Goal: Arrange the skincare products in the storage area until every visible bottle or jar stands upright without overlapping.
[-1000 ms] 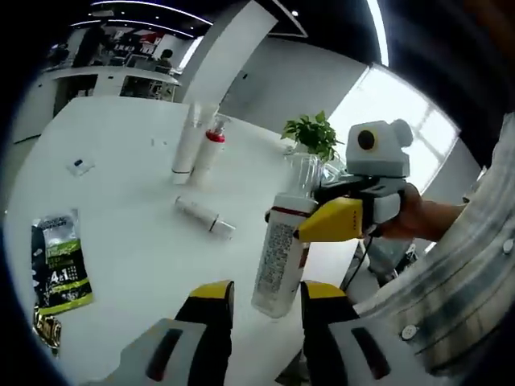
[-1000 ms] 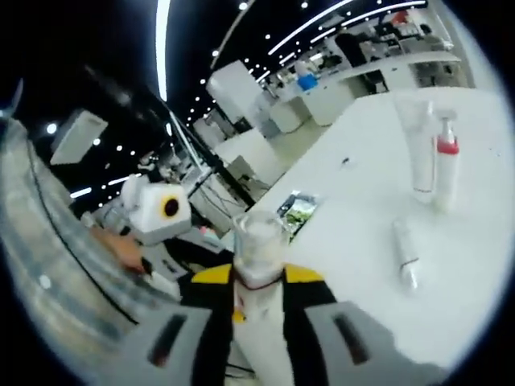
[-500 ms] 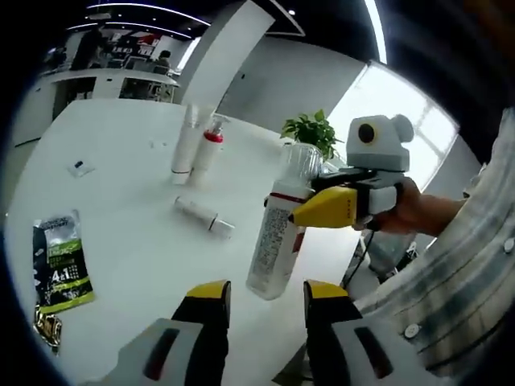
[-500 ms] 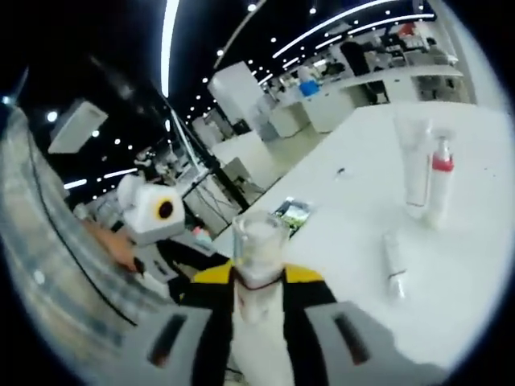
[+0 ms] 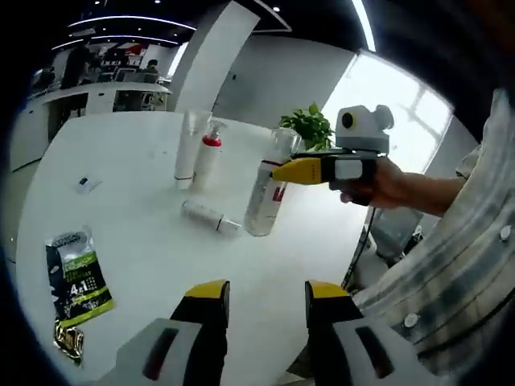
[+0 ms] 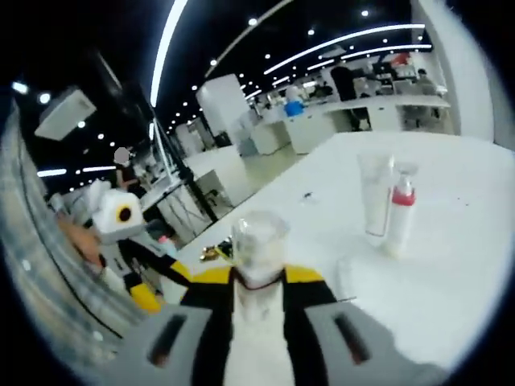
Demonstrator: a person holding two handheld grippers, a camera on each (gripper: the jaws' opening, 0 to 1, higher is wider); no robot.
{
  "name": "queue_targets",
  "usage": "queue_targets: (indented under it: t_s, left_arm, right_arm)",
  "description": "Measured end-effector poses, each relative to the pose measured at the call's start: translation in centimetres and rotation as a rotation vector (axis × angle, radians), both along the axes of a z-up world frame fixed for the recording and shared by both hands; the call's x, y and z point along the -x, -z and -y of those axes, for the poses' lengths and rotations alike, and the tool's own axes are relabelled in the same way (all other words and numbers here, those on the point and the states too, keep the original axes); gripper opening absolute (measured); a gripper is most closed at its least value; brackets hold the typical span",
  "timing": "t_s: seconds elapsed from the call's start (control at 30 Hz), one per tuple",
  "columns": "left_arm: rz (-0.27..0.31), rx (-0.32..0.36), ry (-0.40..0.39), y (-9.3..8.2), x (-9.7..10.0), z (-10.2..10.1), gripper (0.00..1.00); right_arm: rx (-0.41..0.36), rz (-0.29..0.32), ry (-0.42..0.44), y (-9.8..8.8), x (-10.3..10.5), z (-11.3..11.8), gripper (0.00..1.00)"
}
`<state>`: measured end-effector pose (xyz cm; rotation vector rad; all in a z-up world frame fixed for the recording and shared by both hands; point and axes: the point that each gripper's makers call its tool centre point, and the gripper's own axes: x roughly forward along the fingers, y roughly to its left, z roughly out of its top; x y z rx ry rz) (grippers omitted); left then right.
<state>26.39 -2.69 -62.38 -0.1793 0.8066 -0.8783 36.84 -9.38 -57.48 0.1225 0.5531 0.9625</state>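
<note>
The bottle (image 5: 264, 197) has been carried away from the left gripper (image 5: 261, 301) toward the tabletop (image 5: 137, 241), and is gripped below its clear cap by the right gripper (image 5: 283, 170). It hangs tilted at 1 o'clock of the lying tube (image 5: 209, 217). The left jaws are parted and empty. If released while tilted, the bottle could topple onto the tube; the upright pair (image 5: 195, 154) stands at 11 o'clock.
</note>
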Motion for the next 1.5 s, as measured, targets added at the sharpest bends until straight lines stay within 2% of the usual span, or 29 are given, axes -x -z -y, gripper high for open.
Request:
queue_targets:
  t_s: [0.13,0.2,0.3,0.47,0.6,0.8,1.13,1.5]
  left_arm:
    - [-0.018,0.014,-0.060,0.2,-0.2,-0.7,0.38]
    - [-0.051,0.003,-0.091,0.9,0.1,-1.2,0.38]
    - [-0.058,-0.009,-0.104,1.4,0.5,-1.8,0.38]
    - [-0.070,-0.011,-0.134,1.5,1.2,-2.6,0.38]
    - [-0.072,-0.010,-0.170,1.7,1.4,-3.2,0.38]
    - [-0.083,-0.012,-0.192,1.9,1.4,-3.4,0.38]
    - [-0.064,-0.012,-0.244,1.1,0.4,-4.6,0.38]
    - [-0.072,-0.019,-0.292,1.3,1.2,-5.5,0.38]
  right_arm:
    - [0.008,0.039,0.015,-0.5,-1.3,0.4,0.20]
    - [0.011,0.067,0.019,-0.8,-1.8,0.4,0.20]
    - [0.056,0.112,-0.003,-0.7,-2.6,0.4,0.20]
    - [0.064,0.134,-0.011,-0.7,-3.5,0.3,0.20]
    - [0.107,0.174,-0.034,-0.3,-4.0,0.4,0.20]
    - [0.121,0.215,-0.017,-0.5,-5.5,0.9,0.20]
    - [0.105,0.247,0.005,-0.1,-7.8,1.2,0.20]
    - [0.145,0.273,-0.034,1.5,-8.8,0.4,0.20]
